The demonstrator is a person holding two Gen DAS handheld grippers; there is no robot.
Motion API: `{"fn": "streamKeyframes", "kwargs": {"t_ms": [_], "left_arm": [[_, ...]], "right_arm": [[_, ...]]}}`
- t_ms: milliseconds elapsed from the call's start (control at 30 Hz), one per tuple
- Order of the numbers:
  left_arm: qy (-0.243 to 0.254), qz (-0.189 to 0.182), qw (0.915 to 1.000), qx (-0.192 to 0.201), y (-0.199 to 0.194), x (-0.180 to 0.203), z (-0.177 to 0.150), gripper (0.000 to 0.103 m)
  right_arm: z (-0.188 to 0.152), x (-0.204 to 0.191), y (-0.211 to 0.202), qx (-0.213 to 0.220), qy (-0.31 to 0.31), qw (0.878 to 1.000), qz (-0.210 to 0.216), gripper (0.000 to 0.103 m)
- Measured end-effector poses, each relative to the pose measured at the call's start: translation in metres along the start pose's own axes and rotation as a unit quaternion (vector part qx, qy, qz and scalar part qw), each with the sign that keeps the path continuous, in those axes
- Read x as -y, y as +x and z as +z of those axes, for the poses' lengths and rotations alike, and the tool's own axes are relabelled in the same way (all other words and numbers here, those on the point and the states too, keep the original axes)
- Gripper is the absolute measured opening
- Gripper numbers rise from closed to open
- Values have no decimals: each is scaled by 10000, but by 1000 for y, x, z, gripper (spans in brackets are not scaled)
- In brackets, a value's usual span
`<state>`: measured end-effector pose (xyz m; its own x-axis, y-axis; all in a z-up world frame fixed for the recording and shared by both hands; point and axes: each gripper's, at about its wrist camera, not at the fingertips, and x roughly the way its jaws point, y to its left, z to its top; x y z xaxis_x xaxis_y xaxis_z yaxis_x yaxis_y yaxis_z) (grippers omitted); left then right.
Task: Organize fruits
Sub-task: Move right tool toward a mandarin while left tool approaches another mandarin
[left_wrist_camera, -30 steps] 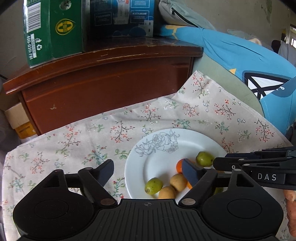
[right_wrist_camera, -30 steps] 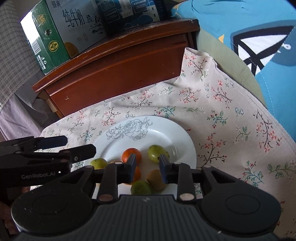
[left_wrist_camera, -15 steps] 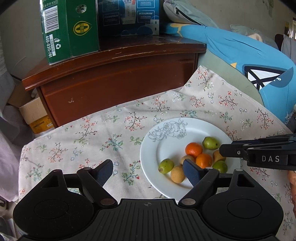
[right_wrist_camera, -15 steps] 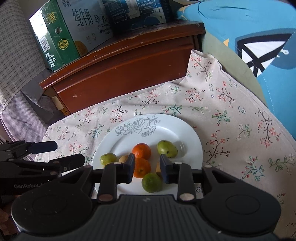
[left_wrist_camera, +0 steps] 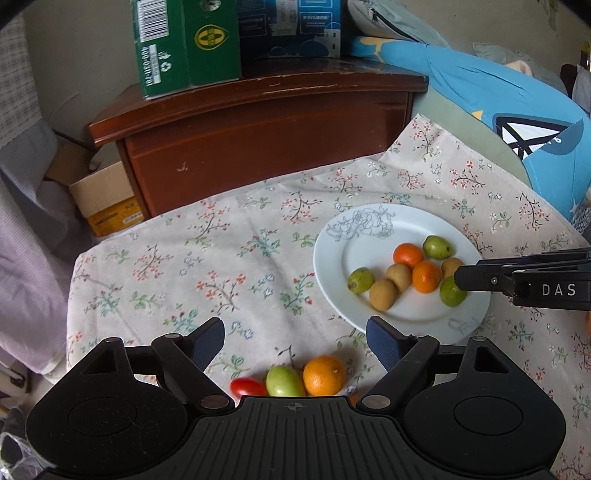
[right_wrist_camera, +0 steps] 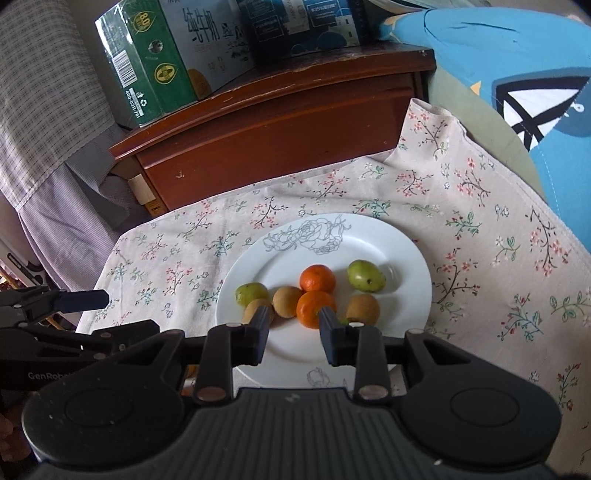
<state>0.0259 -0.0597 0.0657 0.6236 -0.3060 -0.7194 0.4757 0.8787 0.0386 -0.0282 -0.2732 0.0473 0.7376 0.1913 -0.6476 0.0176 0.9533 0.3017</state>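
Note:
A white plate point(left_wrist_camera: 332, 258) point(right_wrist_camera: 369, 236) on the floral cloth holds several small fruits: two oranges point(right_wrist_camera: 317, 277), green ones point(right_wrist_camera: 365, 275) and brown ones point(right_wrist_camera: 286, 301). Three loose fruits lie on the cloth near my left gripper point(left_wrist_camera: 295, 338): a red tomato point(left_wrist_camera: 246, 386), a green fruit point(left_wrist_camera: 283, 381) and an orange point(left_wrist_camera: 324, 374). The left gripper is open and empty just above them. My right gripper point(right_wrist_camera: 291, 328) is open and empty over the plate's near part; it also shows in the left wrist view point(left_wrist_camera: 517, 282).
A brown wooden cabinet point(left_wrist_camera: 258, 140) stands behind the table with a green carton point(left_wrist_camera: 184, 44) and a blue box point(left_wrist_camera: 288, 26) on top. A blue cushion point(left_wrist_camera: 498, 99) lies at the right. A cardboard box point(left_wrist_camera: 107, 199) sits on the floor left.
Both grippers have pulled back and up from the plate. The left view has shifted left and now shows three loose fruits on the cloth below it.

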Motion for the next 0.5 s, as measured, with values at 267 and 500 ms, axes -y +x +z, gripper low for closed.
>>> {"fn": "streamKeyframes", "kwargs": {"t_ms": [267, 500], "left_arm": [[-305, 115, 9995, -58, -12, -25, -13, 86], [-503, 210, 9985, -98, -21, -44, -28, 86]], "right_arm": [[-14, -12, -3, -115, -112, 9998, 141, 31], [-30, -24, -4, -286, -236, 9988, 307, 31]]}}
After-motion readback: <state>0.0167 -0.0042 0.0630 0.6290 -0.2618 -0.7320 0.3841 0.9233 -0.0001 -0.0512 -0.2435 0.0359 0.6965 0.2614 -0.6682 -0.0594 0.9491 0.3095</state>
